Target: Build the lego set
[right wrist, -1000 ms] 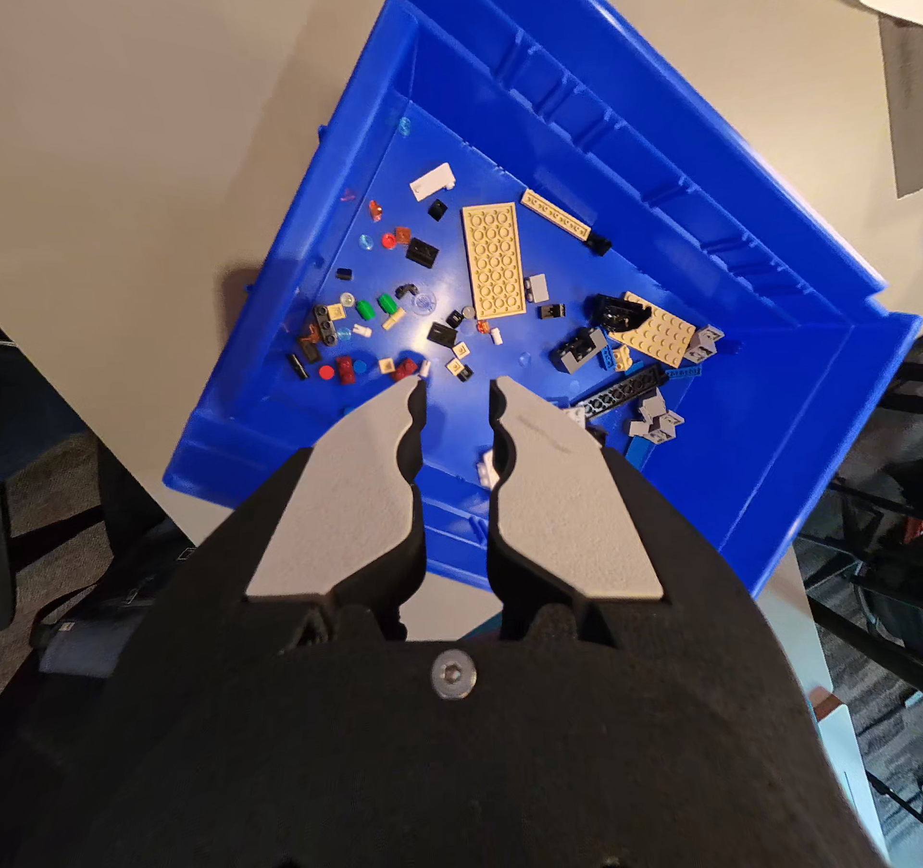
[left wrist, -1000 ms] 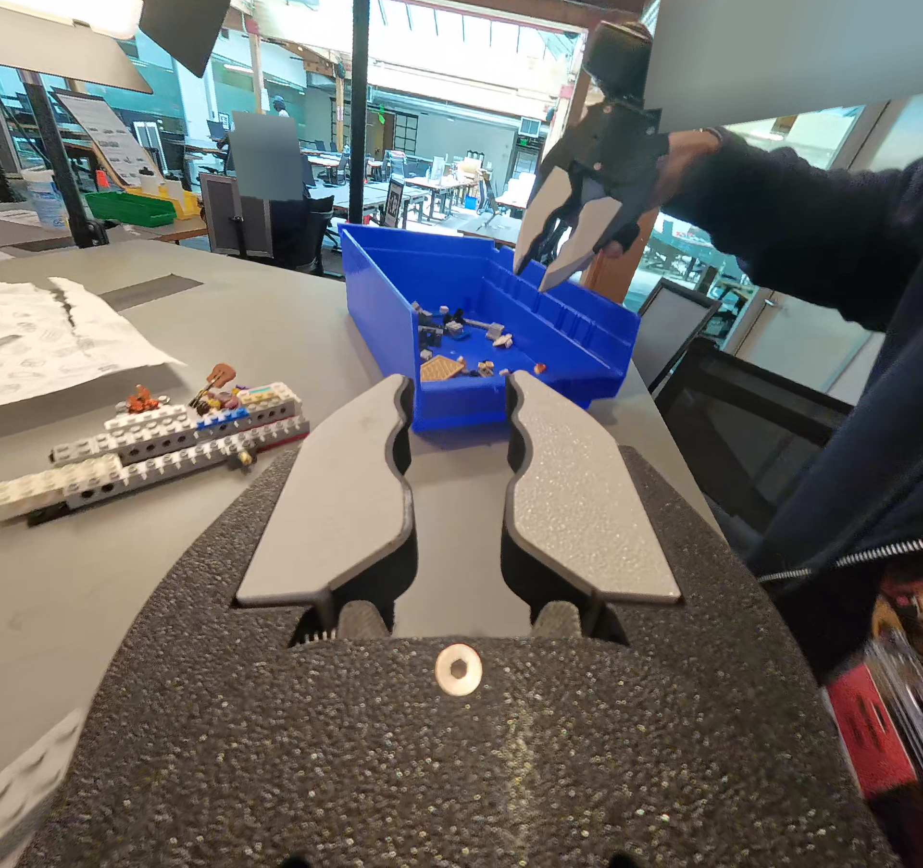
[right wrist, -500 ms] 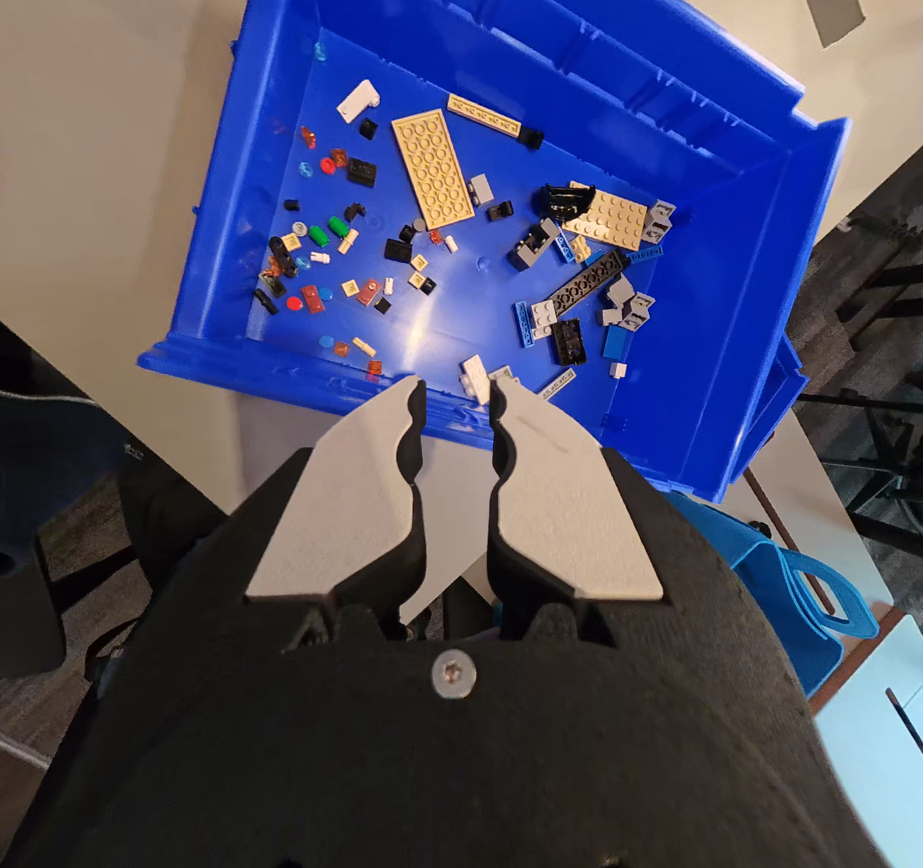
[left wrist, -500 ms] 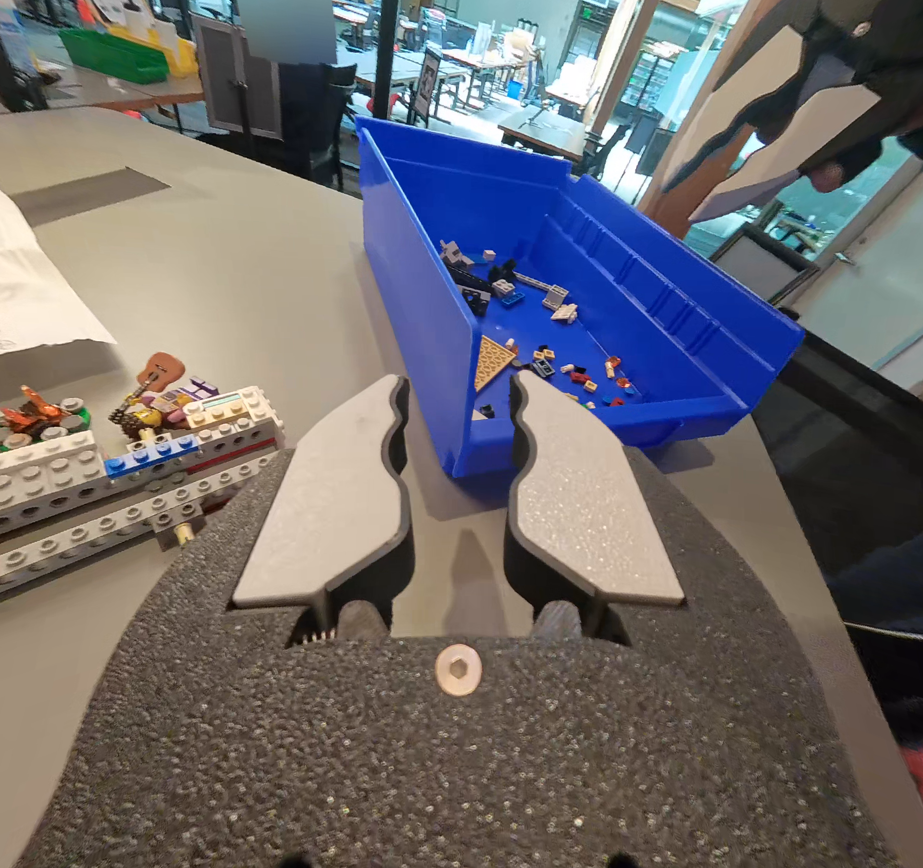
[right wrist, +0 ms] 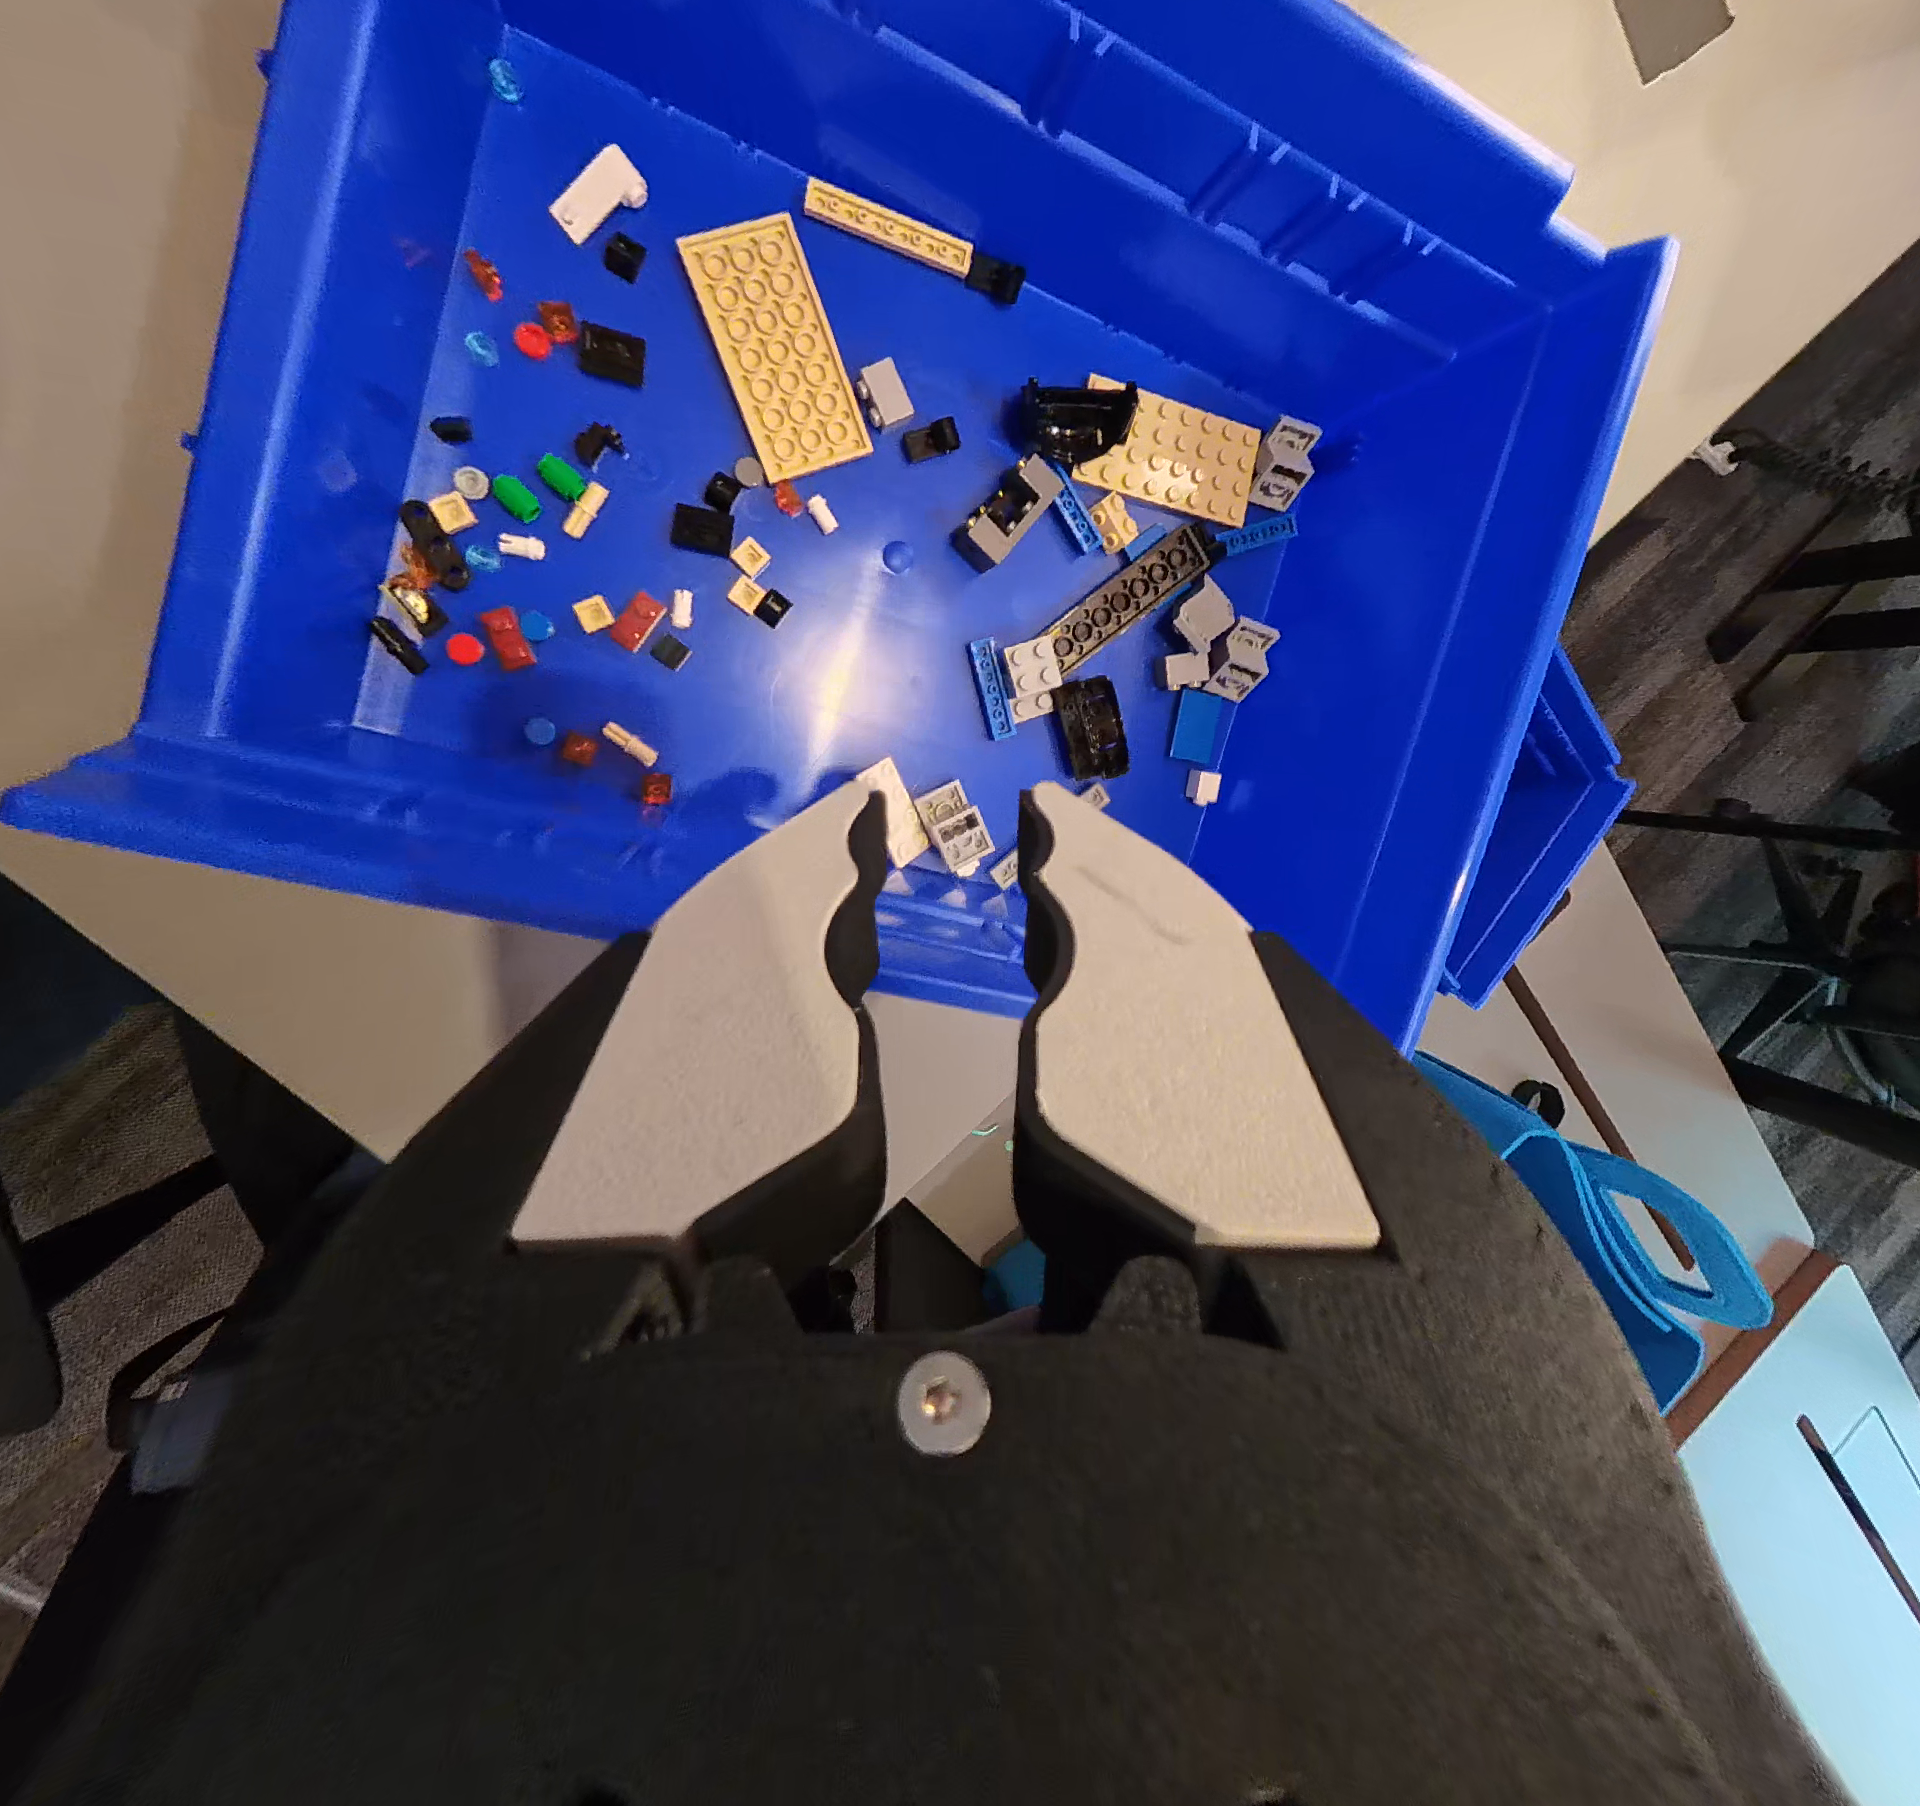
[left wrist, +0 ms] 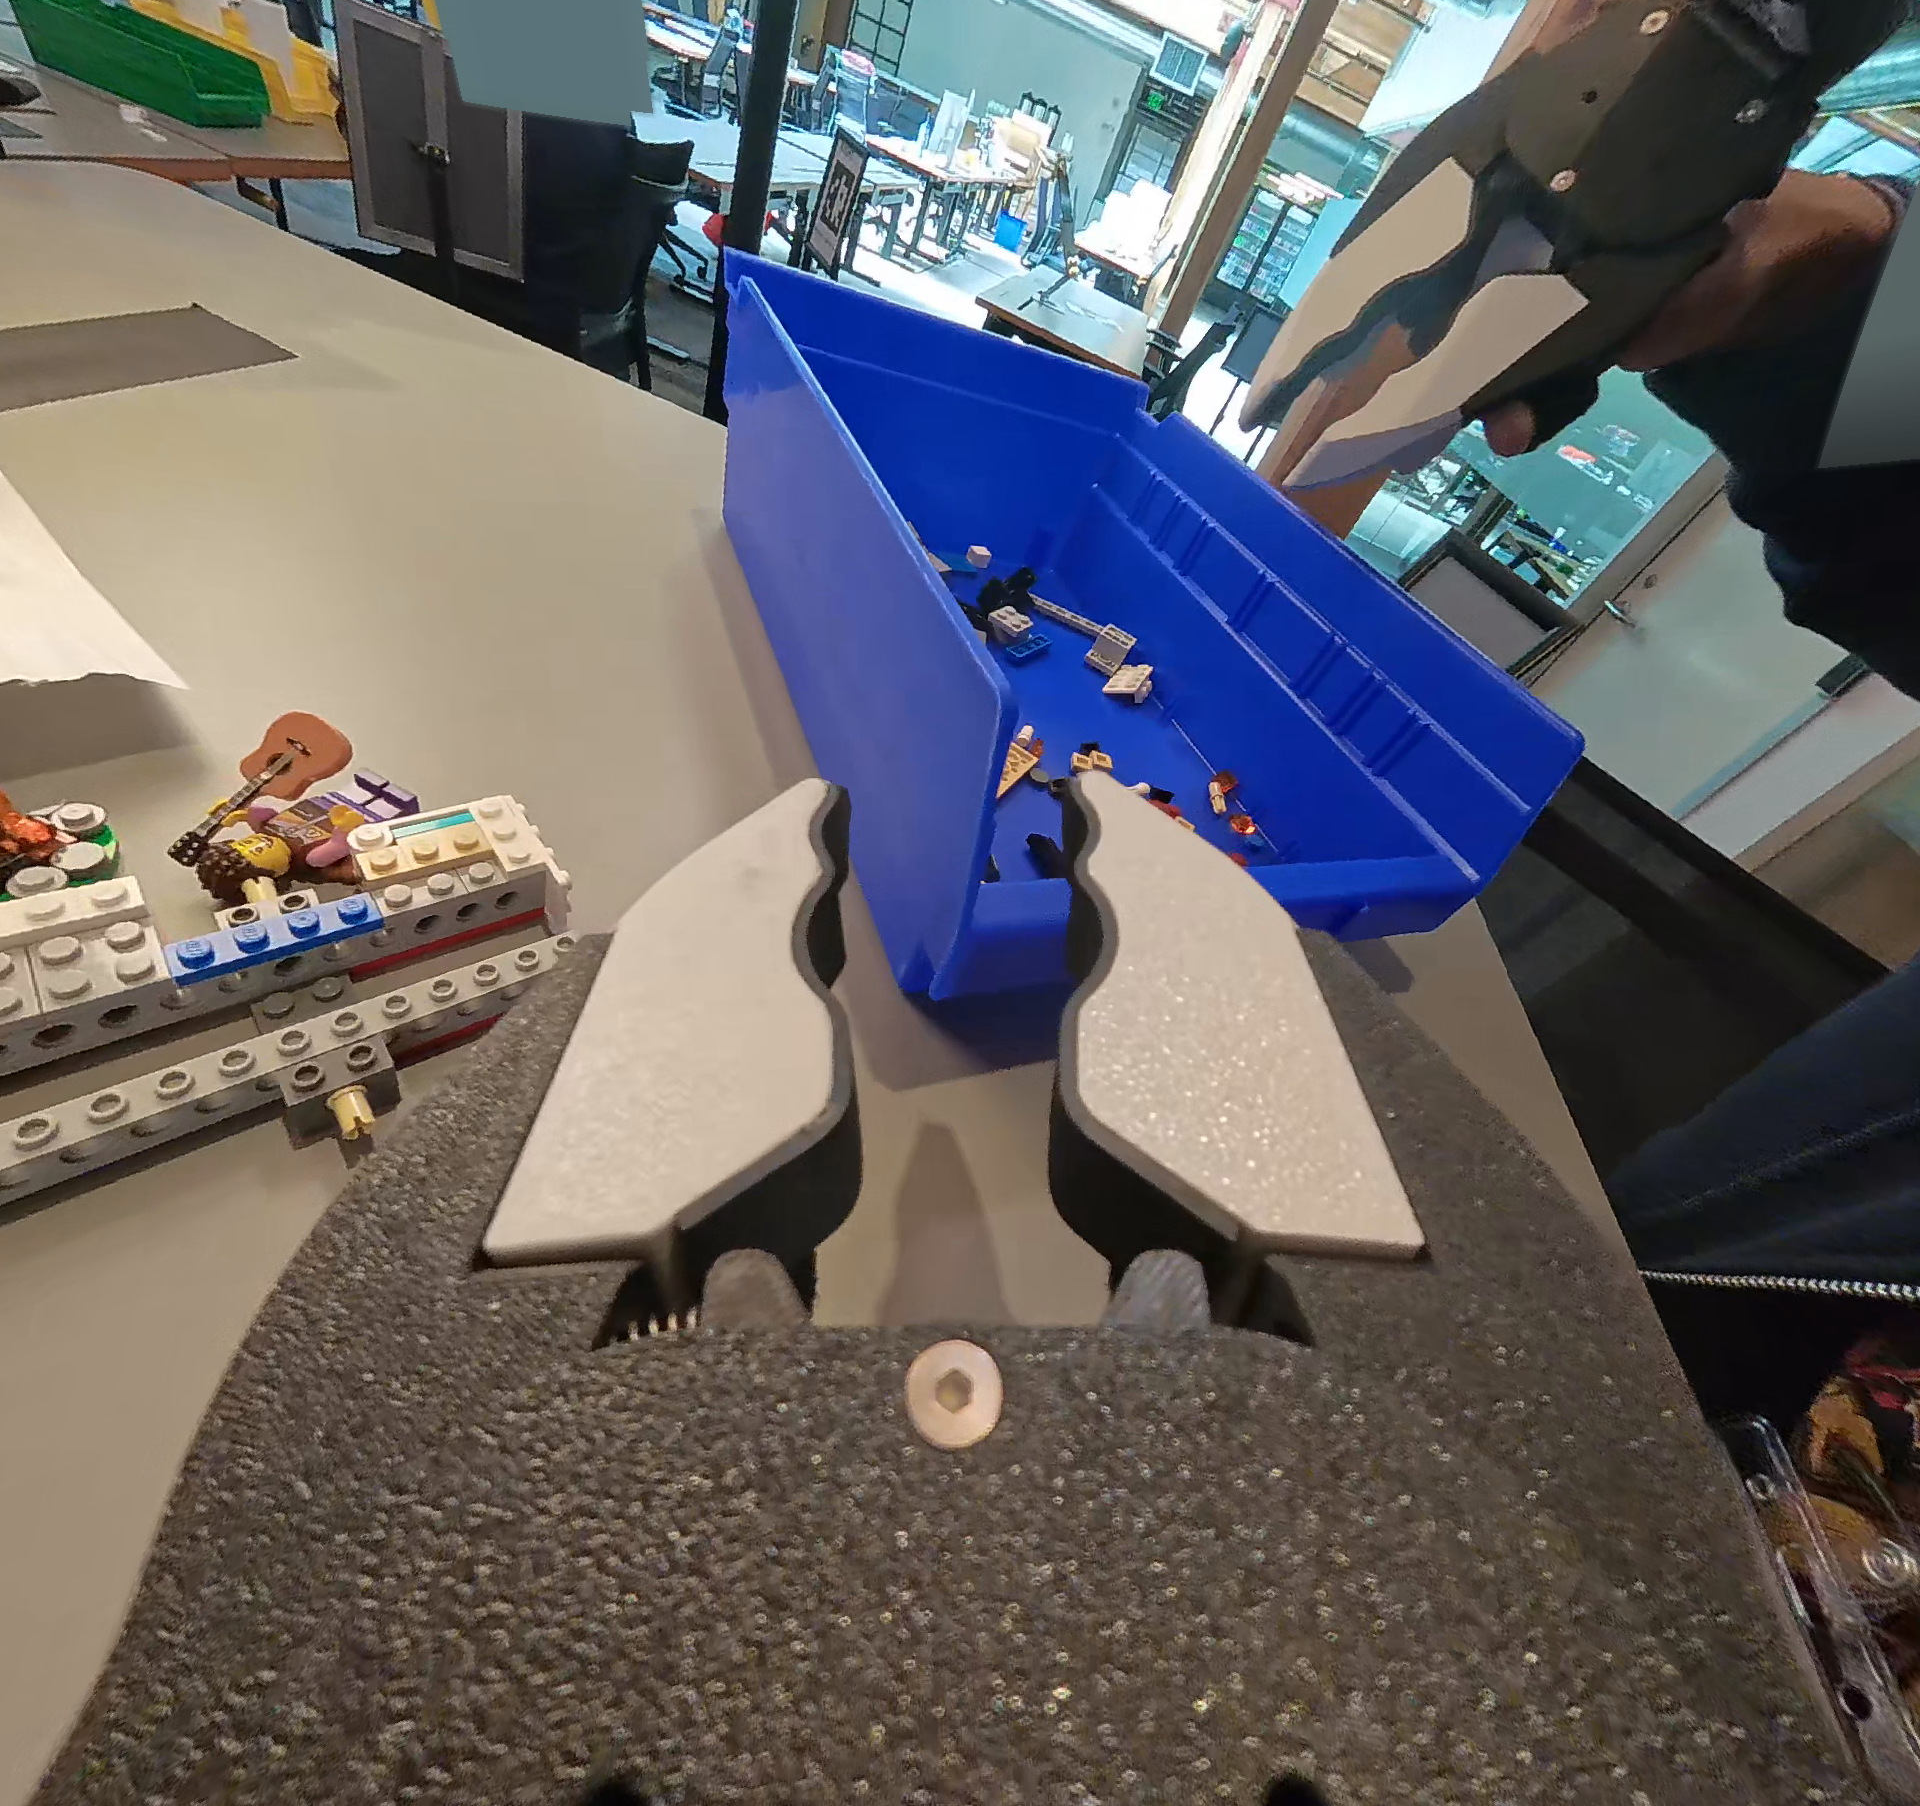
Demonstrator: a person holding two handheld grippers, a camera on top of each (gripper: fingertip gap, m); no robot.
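A blue bin (left wrist: 852, 561) stands on the grey table and holds several loose small bricks. My left gripper (left wrist: 951, 800) is open and empty, low over the table just short of the bin's near corner. A white and grey brick build (left wrist: 312, 935) with a small brown guitar piece (left wrist: 301, 748) lies to its left. My right gripper (right wrist: 951, 806) is open and empty, held above the bin (right wrist: 1039, 42) near its front wall, over small grey and white pieces (right wrist: 956, 826). A tan plate (right wrist: 774, 348) and a black long plate (right wrist: 1132, 593) lie farther in. The right gripper also shows in the left wrist view (left wrist: 1288, 442), high above the bin.
A white paper sheet (left wrist: 52, 613) lies at the far left of the table. The table edge runs just past the bin, with a second blue bin (right wrist: 1538, 821) and a blue felt bag (right wrist: 1621, 1226) below it. A person's dark sleeve (left wrist: 1818, 1081) is at the right. My right fingertips sit around 25 cm from my left ones. The tan plate (right wrist: 774, 348) is about 15 cm from both grippers' fingertips.
My left gripper has moved closer to the bin's near corner and its jaws have opened slightly. My right gripper has drifted back toward the bin's front wall, still open and empty.
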